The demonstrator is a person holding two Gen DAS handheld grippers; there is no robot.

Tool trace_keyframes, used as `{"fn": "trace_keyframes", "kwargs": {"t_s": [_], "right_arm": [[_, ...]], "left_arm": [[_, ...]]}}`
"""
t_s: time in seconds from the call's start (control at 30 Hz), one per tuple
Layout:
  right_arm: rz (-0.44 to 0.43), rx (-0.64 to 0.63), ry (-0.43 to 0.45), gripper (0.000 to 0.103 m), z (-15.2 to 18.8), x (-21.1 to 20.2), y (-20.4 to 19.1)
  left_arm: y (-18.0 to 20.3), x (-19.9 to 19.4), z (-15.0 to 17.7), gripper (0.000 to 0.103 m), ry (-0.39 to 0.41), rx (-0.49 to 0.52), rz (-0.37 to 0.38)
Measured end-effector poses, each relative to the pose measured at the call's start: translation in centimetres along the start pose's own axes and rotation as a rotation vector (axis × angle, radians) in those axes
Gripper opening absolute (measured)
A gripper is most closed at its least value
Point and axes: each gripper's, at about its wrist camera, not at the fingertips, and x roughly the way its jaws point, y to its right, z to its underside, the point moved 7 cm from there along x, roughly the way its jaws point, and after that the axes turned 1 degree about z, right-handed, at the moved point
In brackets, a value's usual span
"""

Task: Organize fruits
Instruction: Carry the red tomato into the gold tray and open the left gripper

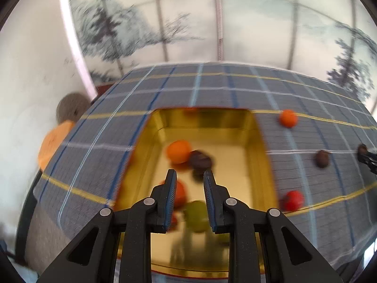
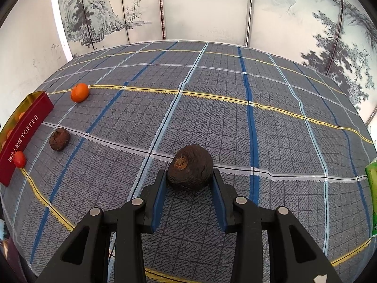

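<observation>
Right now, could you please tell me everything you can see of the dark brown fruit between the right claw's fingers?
The dark brown fruit is roundish, with a wrinkled, leathery-looking skin and a lighter brown, crusty stem scar facing up and towards the camera. It looks whole and rests on the plaid tablecloth, near a white stripe crossing. It sits between the tips of the right claw; the blue-padded fingers flank it closely on both sides, though whether they press on it I cannot tell. No other fruit touches it.

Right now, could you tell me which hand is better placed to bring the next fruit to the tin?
Right: the right gripper already brackets the dark brown fruit on the tablecloth, while the empty left gripper hovers over the gold tin.
</observation>
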Motion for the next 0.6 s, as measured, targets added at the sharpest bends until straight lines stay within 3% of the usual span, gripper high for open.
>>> {"fn": "trace_keyframes", "kwargs": {"t_s": [0.1,0.27,0.4,0.47,0.6], "right_arm": [[-0.001,0.000,0.000,0.036,0.0,0.0,0.0],[-0.006,0.000,-0.001,0.038,0.0,0.0,0.0],[-0.006,-0.001,0.000,0.038,0.0,0.0,-0.1],[-0.007,0.000,0.000,0.038,0.0,0.0,-0.1],[-0.020,0.011,0.002,0.038,0.1,0.0,-0.1]], "left_arm": [[0.1,-1.2,0.5,0.025,0.005,-0.030,0.073],[7.5,-4.0,1.0,0.027,0.039,0.194,0.231],[12.2,-3.0,1.5,0.028,-0.043,0.316,0.370],[13.9,-2.5,1.6,0.028,-0.076,0.409,0.422],[16.6,-1.2,2.3,0.028,-0.157,0.725,0.469]]}}
